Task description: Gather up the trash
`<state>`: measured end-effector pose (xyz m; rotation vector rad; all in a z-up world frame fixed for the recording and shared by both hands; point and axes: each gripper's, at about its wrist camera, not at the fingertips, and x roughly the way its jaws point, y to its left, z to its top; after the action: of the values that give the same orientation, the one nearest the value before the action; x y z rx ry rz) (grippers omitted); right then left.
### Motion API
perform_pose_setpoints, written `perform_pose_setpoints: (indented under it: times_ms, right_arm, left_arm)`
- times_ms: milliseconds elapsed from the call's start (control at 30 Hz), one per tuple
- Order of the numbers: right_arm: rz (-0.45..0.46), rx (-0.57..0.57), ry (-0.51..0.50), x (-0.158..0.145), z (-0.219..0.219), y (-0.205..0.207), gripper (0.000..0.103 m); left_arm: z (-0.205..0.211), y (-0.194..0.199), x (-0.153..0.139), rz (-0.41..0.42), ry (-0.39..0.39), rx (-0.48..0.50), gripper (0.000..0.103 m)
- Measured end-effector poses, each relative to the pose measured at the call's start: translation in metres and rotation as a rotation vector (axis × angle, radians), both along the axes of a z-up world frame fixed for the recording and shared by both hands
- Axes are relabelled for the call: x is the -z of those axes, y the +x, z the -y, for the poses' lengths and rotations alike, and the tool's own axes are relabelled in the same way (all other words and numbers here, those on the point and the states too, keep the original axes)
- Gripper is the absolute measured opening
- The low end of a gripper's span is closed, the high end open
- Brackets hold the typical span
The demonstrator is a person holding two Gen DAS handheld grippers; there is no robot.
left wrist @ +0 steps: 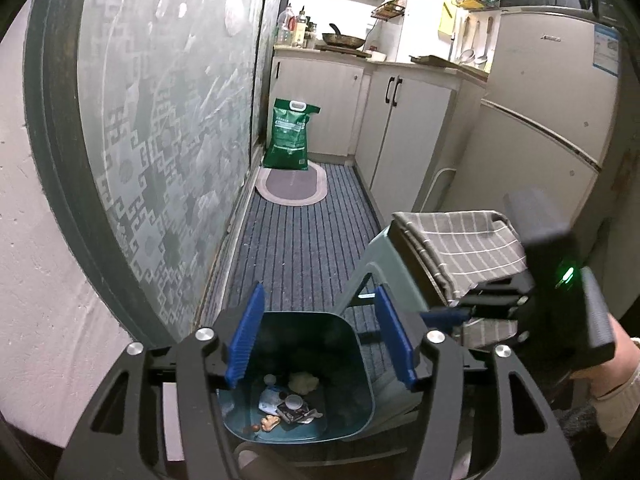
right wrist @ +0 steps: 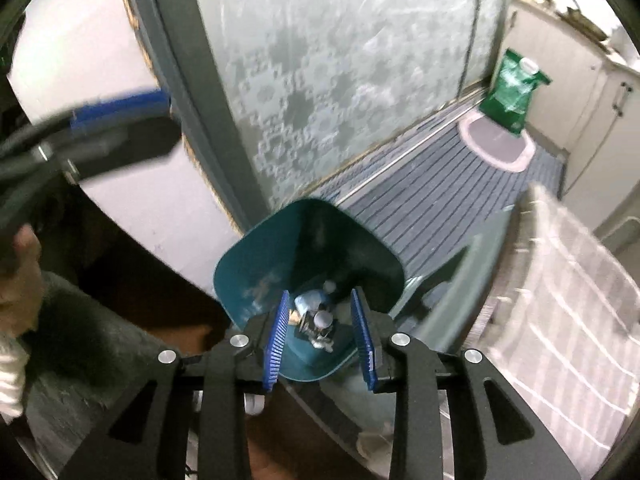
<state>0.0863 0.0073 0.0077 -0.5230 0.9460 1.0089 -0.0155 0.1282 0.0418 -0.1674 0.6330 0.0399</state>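
L hand-held gripper (left wrist: 318, 334) hangs w/ blue jaws wide apart over a teal trash bin (left wrist: 360, 364) on the striped floor mat (left wrist: 304, 232); scraps of trash (left wrist: 290, 404) lie at the bin's bottom. R hand-held gripper (left wrist: 448, 315) shows at right, in front of a stool (left wrist: 380, 256) carrying a striped towel (left wrist: 464, 244). Green bag (left wrist: 290, 134) stands by the far cabinets (left wrist: 404, 128).

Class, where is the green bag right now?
In the left wrist view the green bag stands on the floor at the far end of the kitchen, against the cabinet, just behind the oval mat.
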Motion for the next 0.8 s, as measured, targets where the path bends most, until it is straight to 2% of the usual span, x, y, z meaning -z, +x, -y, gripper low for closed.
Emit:
perform_pose_setpoints:
  times_ms: [100, 167, 233, 333, 367, 433, 533, 633, 800]
  right_arm:
    - [0.024, 0.031, 0.043, -0.019, 0.017, 0.002, 0.033]
    - [0.040, 0.062, 0.072, -0.030, 0.031, 0.004, 0.043]
    - [0.063, 0.091, 0.093, -0.039, 0.044, 0.004, 0.057]
    - [0.087, 0.139, 0.146, -0.054, 0.071, 0.005, 0.070]
    - [0.100, 0.148, 0.152, -0.058, 0.077, 0.003, 0.072]
    - [0.136, 0.171, 0.164, -0.065, 0.091, -0.001, 0.084]
    - [0.170, 0.203, 0.189, -0.071, 0.106, -0.008, 0.096]
    - [0.167, 0.259, 0.250, -0.074, 0.132, -0.016, 0.099]
    - [0.207, 0.256, 0.240, -0.072, 0.144, -0.031, 0.099]
  left_arm:
    - [0.009, -0.005, -0.001, 0.005, -0.013, -0.006, 0.071]
    - [0.015, -0.007, -0.001, 0.013, 0.004, -0.013, 0.075]
    - [0.020, -0.010, -0.002, 0.021, 0.008, -0.015, 0.086]
    - [0.028, -0.015, -0.003, 0.033, 0.014, -0.023, 0.094]
    - [0.031, -0.017, -0.003, 0.041, 0.022, -0.029, 0.095]
    - [0.034, -0.021, -0.002, 0.046, 0.034, -0.042, 0.098]
    - [0.037, -0.025, -0.003, 0.054, 0.042, -0.071, 0.100]
    - [0.039, -0.027, -0.003, 0.050, 0.050, -0.095, 0.100]
    - [0.047, -0.034, -0.004, 0.048, 0.069, -0.097, 0.100]
